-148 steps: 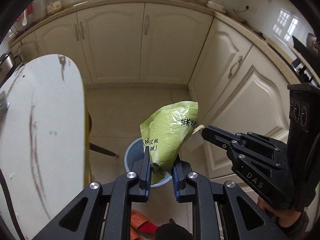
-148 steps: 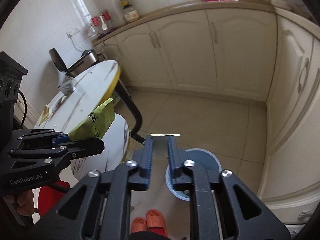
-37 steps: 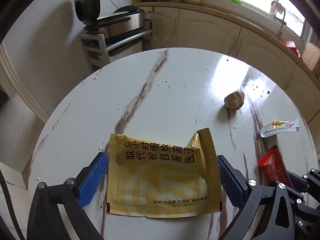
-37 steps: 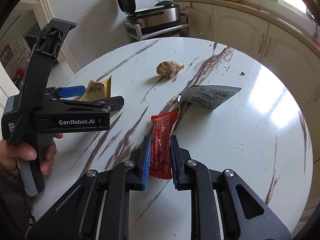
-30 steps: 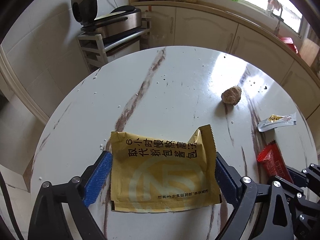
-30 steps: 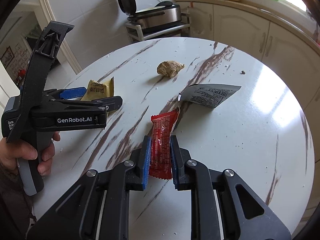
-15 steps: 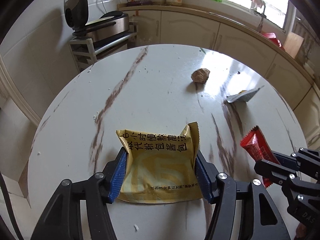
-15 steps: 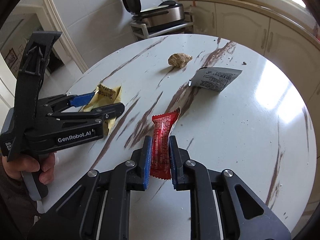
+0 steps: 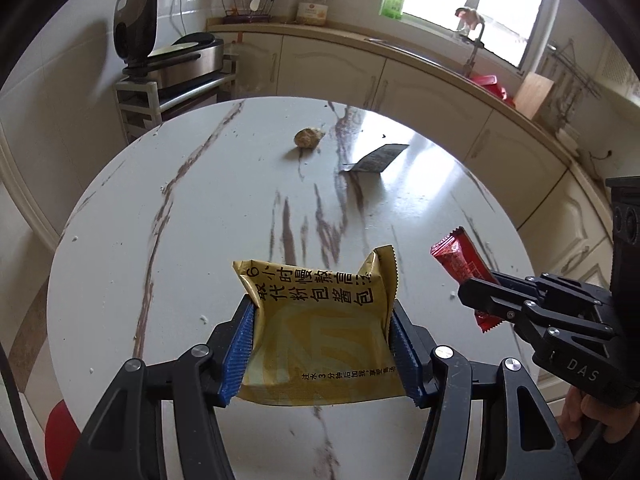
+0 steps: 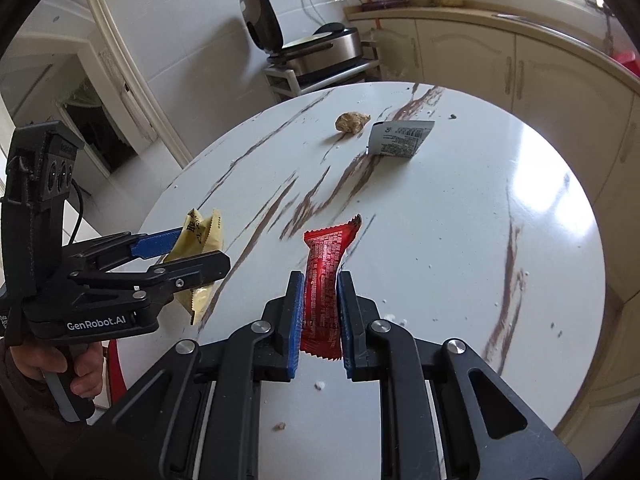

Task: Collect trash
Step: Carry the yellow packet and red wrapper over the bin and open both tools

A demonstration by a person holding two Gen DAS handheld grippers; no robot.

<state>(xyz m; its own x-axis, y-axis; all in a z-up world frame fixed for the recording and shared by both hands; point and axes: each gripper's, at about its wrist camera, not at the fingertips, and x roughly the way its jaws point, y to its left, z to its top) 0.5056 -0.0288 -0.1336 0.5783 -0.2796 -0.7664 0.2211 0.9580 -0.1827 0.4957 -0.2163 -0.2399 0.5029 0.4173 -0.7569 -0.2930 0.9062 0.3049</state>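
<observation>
My left gripper point(image 9: 322, 344) is shut on a yellow sauce packet point(image 9: 320, 328) and holds it lifted above the round marble table point(image 9: 200, 200). My right gripper point(image 10: 319, 312) is shut on a red snack wrapper point(image 10: 324, 276), also lifted off the table. In the left wrist view the red wrapper point(image 9: 460, 264) sticks out of the right gripper at the right. In the right wrist view the yellow packet point(image 10: 200, 236) hangs in the left gripper at the left. A crumpled brown paper ball point(image 9: 307, 137) and a silver sachet point(image 9: 376, 158) lie at the table's far side.
Cream kitchen cabinets point(image 9: 420, 88) run behind the table. A metal rack with a grill appliance point(image 9: 176, 64) stands at the back left. Crumbs lie on the table near its front edge point(image 10: 280, 426). A red stool point(image 9: 60, 436) shows below the table's left edge.
My left gripper has closed from wide open onto the yellow packet and lifted it. My right gripper, shut on the red wrapper throughout, has raised it off the table. Both have pulled back.
</observation>
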